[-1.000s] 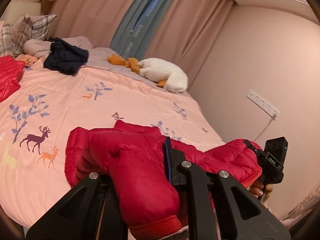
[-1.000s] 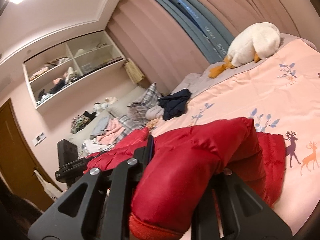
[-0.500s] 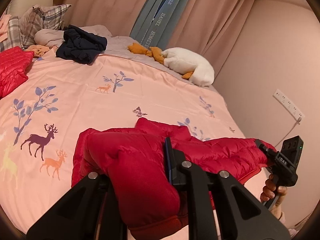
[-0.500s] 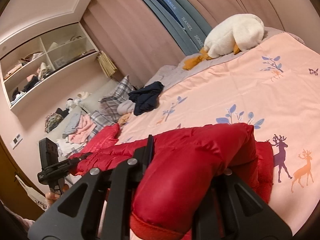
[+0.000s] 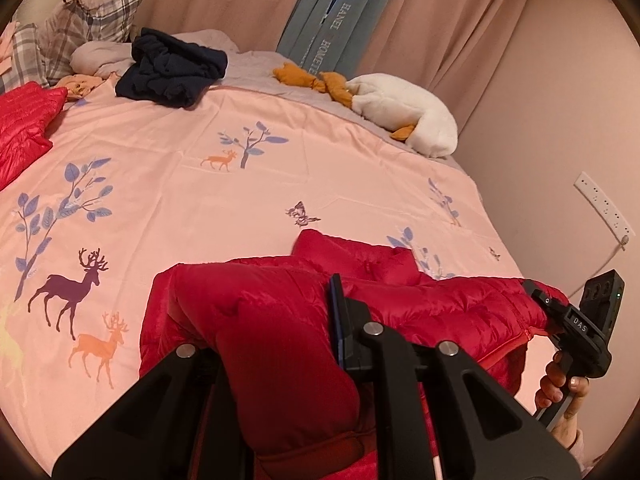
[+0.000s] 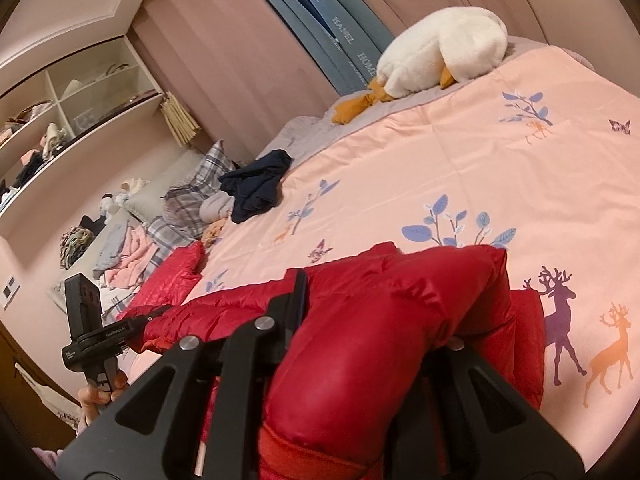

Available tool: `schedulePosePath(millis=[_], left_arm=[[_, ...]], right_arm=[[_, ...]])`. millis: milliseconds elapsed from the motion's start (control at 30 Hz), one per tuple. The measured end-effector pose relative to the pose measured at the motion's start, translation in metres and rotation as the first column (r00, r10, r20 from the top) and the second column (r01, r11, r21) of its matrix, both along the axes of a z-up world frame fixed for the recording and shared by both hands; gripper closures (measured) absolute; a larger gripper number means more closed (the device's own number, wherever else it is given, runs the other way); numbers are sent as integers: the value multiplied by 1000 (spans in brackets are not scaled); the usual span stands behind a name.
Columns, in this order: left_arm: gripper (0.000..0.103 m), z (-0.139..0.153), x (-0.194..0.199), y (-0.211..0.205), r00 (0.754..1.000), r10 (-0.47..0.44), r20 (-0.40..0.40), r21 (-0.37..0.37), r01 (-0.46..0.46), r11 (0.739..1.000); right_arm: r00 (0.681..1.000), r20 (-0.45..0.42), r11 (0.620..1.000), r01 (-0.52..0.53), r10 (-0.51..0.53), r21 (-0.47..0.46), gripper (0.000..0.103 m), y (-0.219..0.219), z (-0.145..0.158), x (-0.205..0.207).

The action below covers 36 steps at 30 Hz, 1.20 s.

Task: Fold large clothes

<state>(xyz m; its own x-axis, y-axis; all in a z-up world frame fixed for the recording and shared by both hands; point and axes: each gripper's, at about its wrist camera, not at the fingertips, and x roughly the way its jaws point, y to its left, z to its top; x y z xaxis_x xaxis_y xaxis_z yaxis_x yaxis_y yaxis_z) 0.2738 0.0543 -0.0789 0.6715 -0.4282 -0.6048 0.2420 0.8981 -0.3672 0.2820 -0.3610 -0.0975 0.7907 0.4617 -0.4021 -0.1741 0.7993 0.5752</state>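
A red puffer jacket [image 5: 432, 304] hangs stretched between my two grippers above the near edge of the pink bed [image 5: 280, 184]. My left gripper [image 5: 276, 320] is shut on one bunched red end of it. My right gripper [image 6: 372, 308] is shut on the other end [image 6: 384, 320]. Each gripper shows in the other's view: the right one [image 5: 576, 328] at the far right, the left one [image 6: 100, 336] at the far left. The jacket's lower part rests on the bedspread.
A dark navy garment [image 5: 172, 68], plaid pillows [image 5: 88, 28] and a white plush goose [image 5: 400, 116] lie at the bed's far side. Another red quilted item [image 5: 24, 124] lies at the left. A wall with a power strip [image 5: 600, 204] is close on the right. Shelves [image 6: 60, 120] stand beyond the bed.
Both grippers have moved with the jacket forward over the bed and tilted down, so more bedspread shows. The jacket stays clamped at both ends.
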Motion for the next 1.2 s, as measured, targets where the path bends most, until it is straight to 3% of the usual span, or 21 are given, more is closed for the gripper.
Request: schedulePosePath(millis=[500, 1200], left_arm=[[89, -33, 40, -12, 997, 36, -63, 59, -32, 998], [88, -58, 64, -20, 993, 46, -108, 95, -36, 995]], right_arm=[[997, -72, 999, 36, -35, 9, 88, -3, -29, 34], [991, -128, 999, 43, -43, 0, 87, -2, -48, 58]])
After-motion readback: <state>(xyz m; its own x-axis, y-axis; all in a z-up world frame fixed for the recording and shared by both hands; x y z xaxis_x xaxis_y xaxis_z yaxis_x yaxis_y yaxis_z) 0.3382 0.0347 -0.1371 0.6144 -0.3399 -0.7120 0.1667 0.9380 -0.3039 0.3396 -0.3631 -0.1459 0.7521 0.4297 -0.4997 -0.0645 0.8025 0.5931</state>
